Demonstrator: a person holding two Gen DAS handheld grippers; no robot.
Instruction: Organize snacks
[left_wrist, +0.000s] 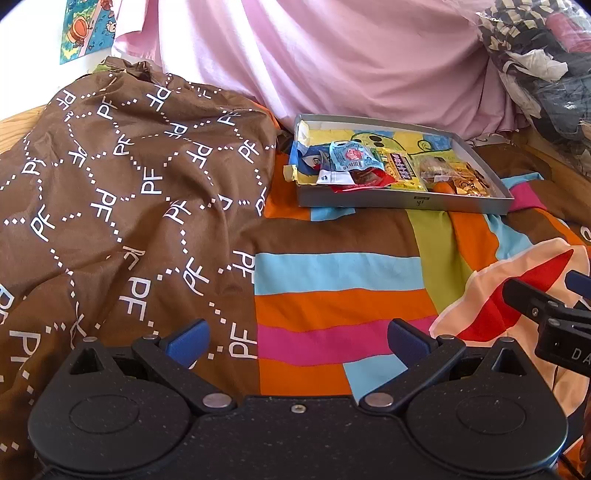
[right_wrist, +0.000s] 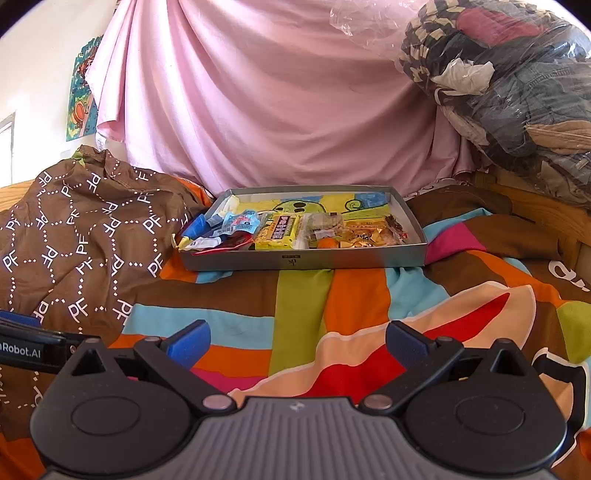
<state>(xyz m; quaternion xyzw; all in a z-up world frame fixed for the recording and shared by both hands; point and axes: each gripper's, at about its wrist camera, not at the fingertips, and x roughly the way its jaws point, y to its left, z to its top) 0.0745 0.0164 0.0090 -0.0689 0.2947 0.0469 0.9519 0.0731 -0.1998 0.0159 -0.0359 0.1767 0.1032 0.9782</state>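
A shallow grey box lid (left_wrist: 406, 202) (right_wrist: 306, 260) lies on the striped bedspread ahead of both grippers. Inside it are several snack packets: a light blue packet (left_wrist: 349, 155) (right_wrist: 236, 221), a yellow packet (left_wrist: 400, 168) (right_wrist: 280, 230), a small orange fruit (left_wrist: 443, 187) (right_wrist: 328, 243) and gold-wrapped snacks (left_wrist: 469, 181) (right_wrist: 365, 232). My left gripper (left_wrist: 295, 341) is open and empty, well short of the lid. My right gripper (right_wrist: 297, 341) is open and empty too. The right gripper's finger (left_wrist: 535, 299) shows at the right edge of the left wrist view.
A crumpled brown cloth with white letters (left_wrist: 122, 206) (right_wrist: 81, 236) lies left of the lid. A pink sheet (left_wrist: 332, 55) (right_wrist: 266, 103) hangs behind it. A clear bag of clothes (right_wrist: 517, 92) is piled at the back right on a wooden ledge (right_wrist: 535, 206).
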